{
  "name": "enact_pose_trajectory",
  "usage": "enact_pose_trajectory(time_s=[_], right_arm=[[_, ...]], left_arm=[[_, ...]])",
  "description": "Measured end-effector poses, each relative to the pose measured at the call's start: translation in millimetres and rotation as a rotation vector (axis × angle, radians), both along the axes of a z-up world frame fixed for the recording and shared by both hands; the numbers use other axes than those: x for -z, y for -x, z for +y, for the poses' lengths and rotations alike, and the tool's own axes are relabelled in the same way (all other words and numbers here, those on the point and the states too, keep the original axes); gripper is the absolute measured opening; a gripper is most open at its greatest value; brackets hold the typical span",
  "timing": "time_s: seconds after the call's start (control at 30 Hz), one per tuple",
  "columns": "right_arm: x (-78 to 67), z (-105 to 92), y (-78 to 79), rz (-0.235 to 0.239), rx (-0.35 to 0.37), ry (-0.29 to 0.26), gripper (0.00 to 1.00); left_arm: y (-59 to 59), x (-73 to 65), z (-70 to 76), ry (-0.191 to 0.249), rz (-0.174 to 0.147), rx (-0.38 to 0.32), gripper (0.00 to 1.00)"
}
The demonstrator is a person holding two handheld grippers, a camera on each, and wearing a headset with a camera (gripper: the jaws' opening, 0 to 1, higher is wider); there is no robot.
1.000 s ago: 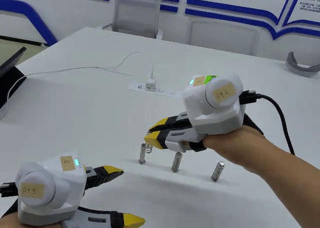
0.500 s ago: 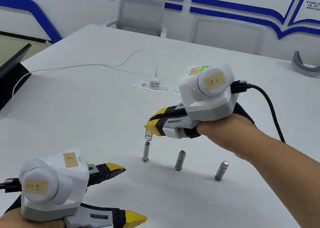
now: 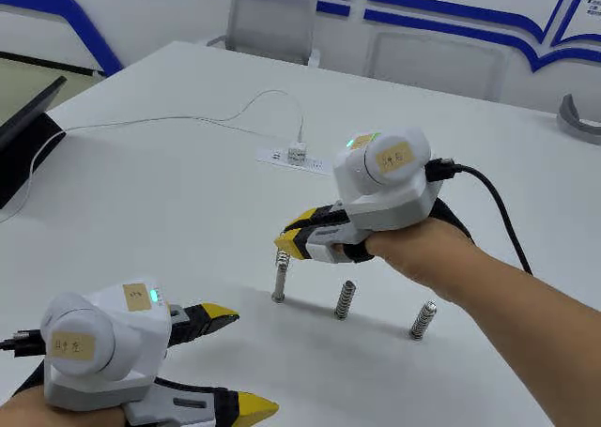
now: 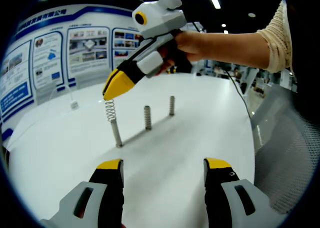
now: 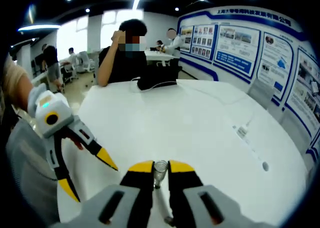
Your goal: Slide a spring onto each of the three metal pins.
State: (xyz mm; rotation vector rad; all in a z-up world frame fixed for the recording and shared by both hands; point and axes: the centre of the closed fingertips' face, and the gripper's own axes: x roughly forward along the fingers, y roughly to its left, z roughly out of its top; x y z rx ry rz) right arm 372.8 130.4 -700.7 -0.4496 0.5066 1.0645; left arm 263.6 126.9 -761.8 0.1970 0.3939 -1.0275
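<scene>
The spring (image 3: pixel 282 257) stands upright on the left pin (image 3: pixel 279 282) of a row of three. Its lower end meets the pin's top and its upper end is pinched between the yellow tips of the right gripper (image 3: pixel 286 244), whose jaws are closed on it. In the right gripper view the coil shows squeezed between those tips. I cannot tell whether the coil has passed over the pin's top. Just beside it, the middle pin (image 3: pixel 349 285) wears a second spring (image 3: pixel 346 300). Farther right, the right pin (image 3: pixel 430 307) carries a third spring (image 3: pixel 423 322). All three pins stand on the white table (image 3: pixel 141 202). The left gripper (image 3: pixel 242 361) hovers near the table's front edge, well apart from the pins, with its jaws spread wide and nothing between them. Behind the pins a power strip (image 3: pixel 296 160) lies on the table with a thin white cable (image 3: pixel 188 120) running off to the left. A grey chair (image 3: pixel 272 14) stands at the far side.
</scene>
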Motion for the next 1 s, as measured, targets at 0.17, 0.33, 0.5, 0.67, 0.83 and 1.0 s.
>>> enact_pose_trajectory(time_s=[0.17, 0.33, 0.5, 0.67, 0.83, 1.0], right_arm=[[4.8, -1.1, -0.8, 0.001, 0.002, 0.014, 0.12], [7.5, -0.6, -1.3, 0.005, 0.009, 0.013, 0.12], [13.9, -2.5, -2.8, 0.016, 0.021, 0.013, 0.12], [21.9, -4.8, -2.4, 0.027, 0.03, 0.019, 0.12], [30.9, -4.4, -1.9, 0.046, 0.037, 0.023, 0.12], [37.8, -3.0, -0.6, 0.054, 0.04, 0.032, 0.12]], left_arm=[[0.4, 1.3, -0.3, -0.001, 0.003, 0.002, 0.66], [-0.3, 1.5, -0.2, 0.001, 0.004, 0.002, 0.65], [-0.3, 1.9, -0.3, 0.002, 0.005, 0.003, 0.65], [0.4, 3.3, -0.4, -0.001, 0.009, 0.005, 0.65], [1.2, 3.6, -1.5, -0.002, 0.013, 0.007, 0.65], [1.4, 3.8, -1.1, -0.004, 0.014, 0.006, 0.65]])
